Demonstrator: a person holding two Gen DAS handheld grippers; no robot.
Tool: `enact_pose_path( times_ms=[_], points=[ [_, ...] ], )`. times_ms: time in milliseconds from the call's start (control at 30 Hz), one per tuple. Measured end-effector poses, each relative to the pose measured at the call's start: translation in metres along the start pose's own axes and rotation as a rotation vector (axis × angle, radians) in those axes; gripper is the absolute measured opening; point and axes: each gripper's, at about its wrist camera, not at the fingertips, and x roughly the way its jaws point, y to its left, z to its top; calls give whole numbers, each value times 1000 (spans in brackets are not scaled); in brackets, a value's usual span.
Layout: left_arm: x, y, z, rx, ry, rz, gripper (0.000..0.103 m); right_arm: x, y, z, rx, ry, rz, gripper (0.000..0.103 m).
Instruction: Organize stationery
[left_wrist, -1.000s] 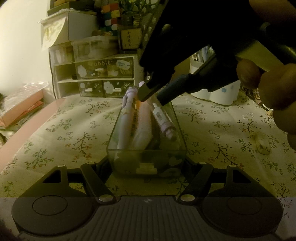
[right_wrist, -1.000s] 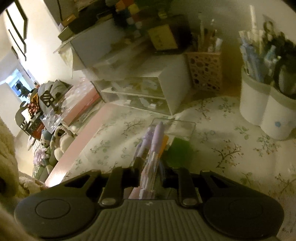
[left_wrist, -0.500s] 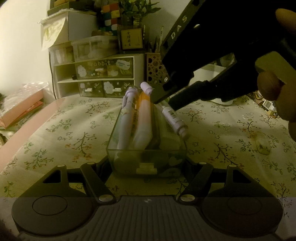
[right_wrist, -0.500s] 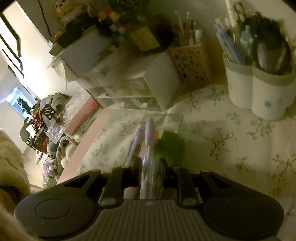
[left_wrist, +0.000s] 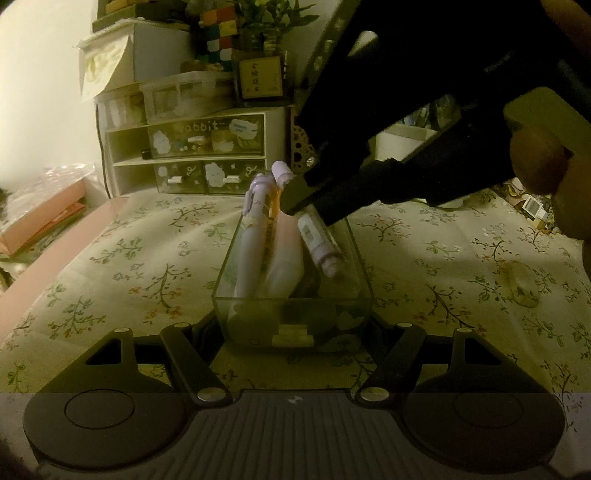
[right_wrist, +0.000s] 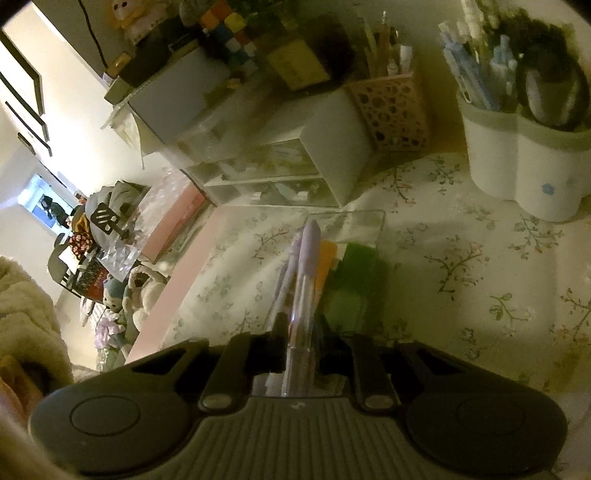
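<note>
I have the left gripper (left_wrist: 293, 325) clamped on the near end of the clear box (left_wrist: 291, 317), its fingers (left_wrist: 192, 354) pressing the box walls from both sides. The box sits on the floral-clothed bench (left_wrist: 110, 280), dead centre in the left wrist view, and holds several pale pens (left_wrist: 255, 236) leaning toward 12 o'clock, their caps sticking out past the far rim.

My right gripper (left_wrist: 295, 199) reaches in from 2 o'clock in that view, a hand (left_wrist: 546, 184) wrapped around its handle. It is grasping a lilac pen (right_wrist: 301, 302); the jaws have just been closing, and the pen's clear barrel lies between them, running straight toward 12 o'clock in the right wrist view. From the left wrist view the same pen (left_wrist: 317, 240) slants down into the box, its lower end inside near the right wall, at about 1 o'clock of the box's centre.

Beyond the box at 12 o'clock stands a white drawer unit (left_wrist: 192, 155). In the right wrist view a white pen holder (right_wrist: 524, 162) full of pens is at 2 o'clock and a perforated pink cup (right_wrist: 391, 110) at 1 o'clock.
</note>
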Motion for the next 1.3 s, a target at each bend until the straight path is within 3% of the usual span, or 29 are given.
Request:
enact_pose_path(
  times_ms=[167, 300, 600, 700, 1300],
  points=[
    [0, 0, 0, 0, 0, 0, 73, 2, 0, 4, 42, 14, -25, 14],
    [0, 0, 0, 0, 0, 0, 73, 3, -6, 7, 131, 17, 7, 14],
    [0, 0, 0, -1, 0, -1, 73, -2, -12, 4, 236, -37, -12, 14],
    [1, -1, 0, 2, -1, -1, 73, -2, -10, 5, 234, -40, -40, 14],
    [2, -1, 0, 2, -1, -3, 73, -9, -4, 2, 153, -22, -12, 15]
  ],
)
